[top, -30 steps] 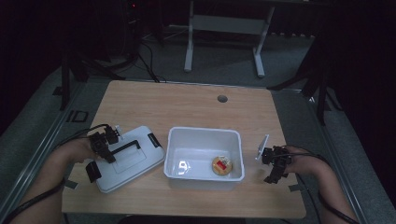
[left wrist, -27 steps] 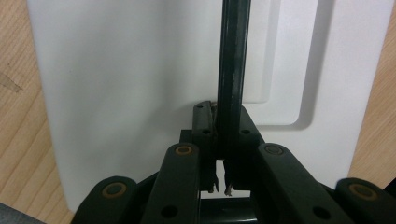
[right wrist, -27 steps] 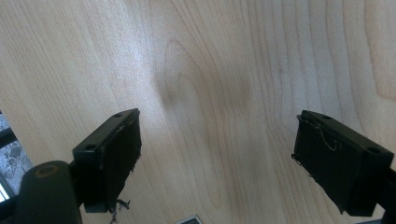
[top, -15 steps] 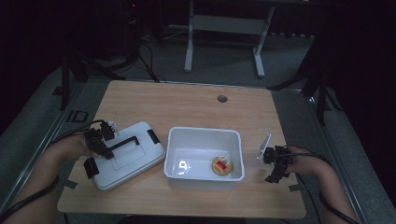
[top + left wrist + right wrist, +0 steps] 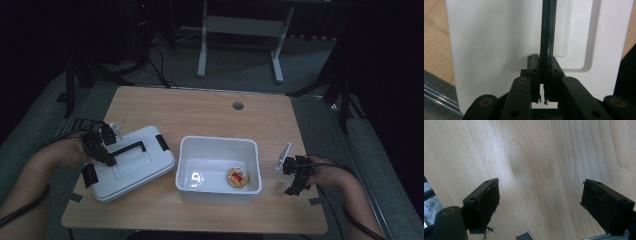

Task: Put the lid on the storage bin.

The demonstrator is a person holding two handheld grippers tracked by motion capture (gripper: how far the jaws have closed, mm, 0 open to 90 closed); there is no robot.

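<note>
A white lid (image 5: 134, 165) with a black handle (image 5: 131, 148) and black end clips sits at the table's left. My left gripper (image 5: 103, 149) is shut on that handle; in the left gripper view the handle bar (image 5: 547, 35) runs up between the closed pads over the lid (image 5: 496, 47). A white open bin (image 5: 220, 144) stands mid-table with a round yellow-and-red item (image 5: 237, 177) inside. To the right of the bin my right gripper (image 5: 295, 174) is open, and in its own view (image 5: 541, 202) bare wood lies between the jaws.
The wooden table (image 5: 210, 112) has a round cable hole (image 5: 238, 105) near its far edge. Dark tape marks sit at the front corners. A metal desk frame (image 5: 240, 35) and cables stand on the floor beyond the table.
My left hand has lifted with the lid's handle in its grip, and the lid has come up slightly on that side. The right gripper has stayed put.
</note>
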